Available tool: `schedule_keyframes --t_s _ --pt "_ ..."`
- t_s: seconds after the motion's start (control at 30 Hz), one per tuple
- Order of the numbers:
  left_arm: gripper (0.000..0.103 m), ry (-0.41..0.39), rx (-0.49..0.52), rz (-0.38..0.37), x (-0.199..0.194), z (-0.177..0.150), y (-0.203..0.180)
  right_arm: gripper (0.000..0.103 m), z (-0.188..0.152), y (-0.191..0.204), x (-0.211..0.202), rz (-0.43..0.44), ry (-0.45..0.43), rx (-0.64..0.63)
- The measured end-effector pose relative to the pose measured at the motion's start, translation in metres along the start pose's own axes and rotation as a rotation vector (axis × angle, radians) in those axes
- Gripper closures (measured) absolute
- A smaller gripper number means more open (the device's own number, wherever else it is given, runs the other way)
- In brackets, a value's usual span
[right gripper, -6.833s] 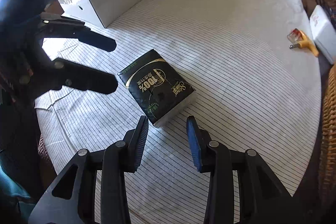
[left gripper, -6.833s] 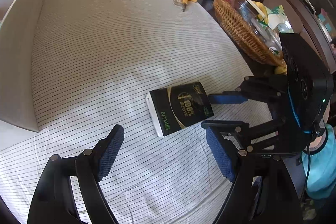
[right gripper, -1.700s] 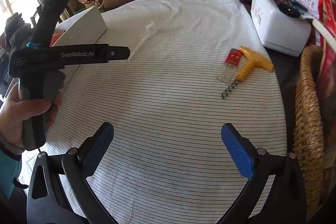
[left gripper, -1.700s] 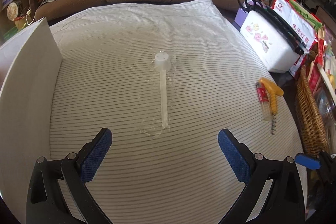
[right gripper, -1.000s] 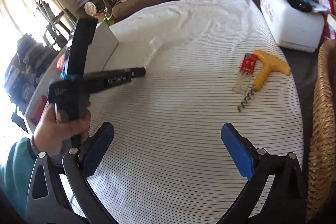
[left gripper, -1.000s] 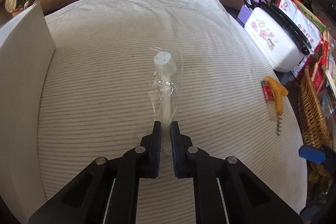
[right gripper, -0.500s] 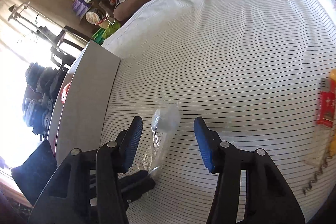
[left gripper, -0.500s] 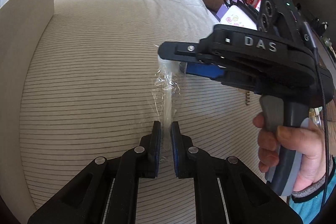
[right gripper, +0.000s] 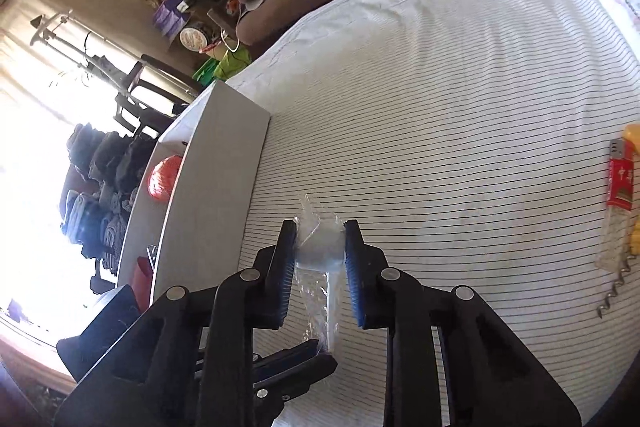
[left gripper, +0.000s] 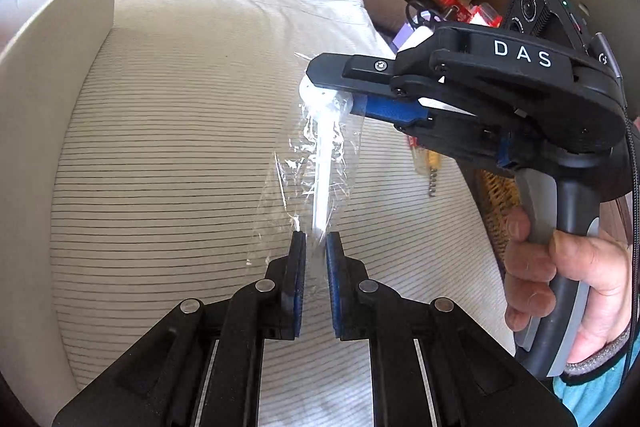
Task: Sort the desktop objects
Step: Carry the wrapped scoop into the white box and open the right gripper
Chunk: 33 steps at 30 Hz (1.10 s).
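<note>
A white plastic brush in a clear wrapper (left gripper: 325, 163) is held in the air above the striped tablecloth. My left gripper (left gripper: 316, 247) is shut on the end of its handle. My right gripper (left gripper: 332, 95) comes in from the right and is shut on its round white head. In the right wrist view the head (right gripper: 320, 247) sits between the blue pads of my right gripper (right gripper: 320, 241), and the handle runs down to my left gripper's fingers (right gripper: 292, 363).
A white box (left gripper: 48, 75) stands along the table's left side; several items lie inside it (right gripper: 164, 179). A red lighter (right gripper: 620, 179) and a yellow corkscrew (right gripper: 634, 187) lie at the table's right. A wicker basket (left gripper: 496, 203) stands beyond the right edge.
My right gripper has closed on the brush head, which it only straddled before. Both grippers have raised the wrapped brush off the cloth. My left gripper keeps its grip on the handle.
</note>
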<state>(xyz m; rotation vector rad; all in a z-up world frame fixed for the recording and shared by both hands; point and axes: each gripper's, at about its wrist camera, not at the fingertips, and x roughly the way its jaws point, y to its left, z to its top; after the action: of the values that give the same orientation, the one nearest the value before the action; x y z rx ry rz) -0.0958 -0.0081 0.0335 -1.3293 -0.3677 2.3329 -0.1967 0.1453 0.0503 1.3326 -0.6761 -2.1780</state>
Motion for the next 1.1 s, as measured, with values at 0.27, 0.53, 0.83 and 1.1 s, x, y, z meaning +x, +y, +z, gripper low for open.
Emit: schedule_keyframes --t_s 0.27,0.53,0.83,1.1 --pt "0.094 -0.100 0.019 0.036 -0.079 0.007 -0.010 0.081 -0.002 0.085 -0.046 0.033 -0.047 -0.122" --pt "0.091 -0.211 -0.007 0.072 -0.163 -0.001 0.018 0.081 -0.014 0.184 -0.059 0.079 -0.056 -0.220" --pt "0.036 -0.292 -0.019 0.082 -0.208 0.000 0.066 0.081 -0.041 0.262 -0.037 0.130 -0.006 -0.285" --pt "0.089 -0.240 -0.047 0.097 -0.214 -0.009 0.109 0.082 -0.059 0.293 -0.005 0.133 0.046 -0.314"
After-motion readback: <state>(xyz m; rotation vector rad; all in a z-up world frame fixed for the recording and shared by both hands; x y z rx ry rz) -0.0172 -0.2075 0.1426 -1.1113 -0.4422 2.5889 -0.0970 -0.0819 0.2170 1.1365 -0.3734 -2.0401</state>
